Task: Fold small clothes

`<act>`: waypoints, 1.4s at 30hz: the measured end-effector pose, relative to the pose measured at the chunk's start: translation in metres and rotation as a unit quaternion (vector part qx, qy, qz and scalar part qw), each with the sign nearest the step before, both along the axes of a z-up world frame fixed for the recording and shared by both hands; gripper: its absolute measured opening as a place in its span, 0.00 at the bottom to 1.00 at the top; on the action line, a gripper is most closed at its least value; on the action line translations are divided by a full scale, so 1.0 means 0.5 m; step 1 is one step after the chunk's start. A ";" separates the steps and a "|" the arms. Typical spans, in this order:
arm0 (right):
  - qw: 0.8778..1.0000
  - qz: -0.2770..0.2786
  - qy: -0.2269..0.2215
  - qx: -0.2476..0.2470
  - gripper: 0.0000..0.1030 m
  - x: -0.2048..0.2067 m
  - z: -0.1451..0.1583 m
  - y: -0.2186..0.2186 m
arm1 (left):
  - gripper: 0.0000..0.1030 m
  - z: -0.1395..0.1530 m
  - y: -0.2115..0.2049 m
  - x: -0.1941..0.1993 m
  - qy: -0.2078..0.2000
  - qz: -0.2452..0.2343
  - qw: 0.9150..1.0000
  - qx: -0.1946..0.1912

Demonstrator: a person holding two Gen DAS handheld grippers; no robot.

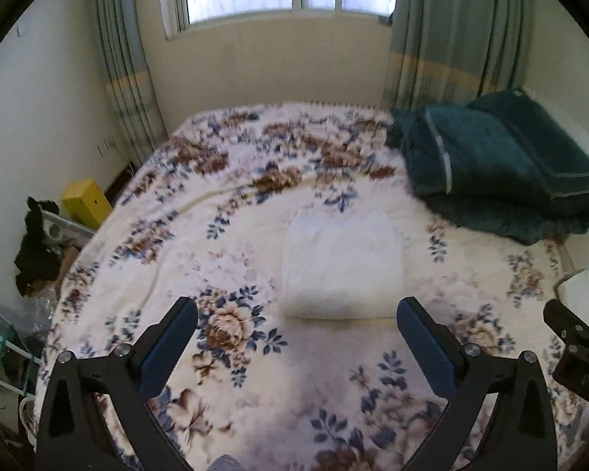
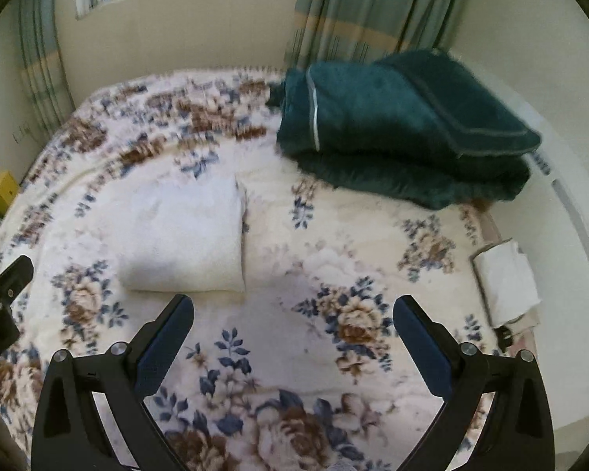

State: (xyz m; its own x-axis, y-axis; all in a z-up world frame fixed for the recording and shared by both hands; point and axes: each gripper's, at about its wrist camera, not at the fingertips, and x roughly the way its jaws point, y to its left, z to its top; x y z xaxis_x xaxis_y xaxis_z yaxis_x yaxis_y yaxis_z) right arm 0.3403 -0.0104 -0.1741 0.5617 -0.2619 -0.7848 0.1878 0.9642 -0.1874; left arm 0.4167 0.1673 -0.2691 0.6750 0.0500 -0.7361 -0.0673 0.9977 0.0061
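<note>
Cloth [image 1: 339, 265], white, soft and light, is lying folded mid-frame on the flowered bed [image 1: 231, 180]; both grippers [image 1: 296, 327] [image 2: 292, 324] are hovering spread and empty; its near fold probably offers the best hold.

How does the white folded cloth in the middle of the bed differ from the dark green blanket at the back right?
The white folded cloth is pale and small; the green blanket is dark teal and far bulkier. The cloth is a single low bundle, the blanket a taller stack with a grey trim line. The cloth lies nearer both grippers. Both are folded and rest on the floral bedspread.
</note>
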 end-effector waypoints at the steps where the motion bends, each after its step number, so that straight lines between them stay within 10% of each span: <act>1: 1.000 0.003 -0.008 0.001 1.00 -0.027 0.035 -0.003 | 1.00 0.033 -0.005 -0.028 -0.008 0.003 1.000 0.003; 17: 0.994 0.021 -0.106 0.019 1.00 -0.479 0.440 -0.031 | 1.00 0.331 -0.048 -0.368 -0.078 0.001 0.997 -0.006; 42: 0.991 0.076 -0.104 0.038 1.00 -0.601 0.598 -0.051 | 1.00 0.431 -0.075 -0.477 -0.069 0.009 0.998 0.000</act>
State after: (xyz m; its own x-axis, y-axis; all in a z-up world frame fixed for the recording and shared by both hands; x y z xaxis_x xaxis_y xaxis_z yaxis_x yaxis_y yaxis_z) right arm 0.0396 -0.0358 0.1249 0.7410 -0.1063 -0.6630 0.0669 0.9942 -0.0847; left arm 0.1782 0.1298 -0.0538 0.7690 0.0623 -0.6362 -0.0846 0.9964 -0.0047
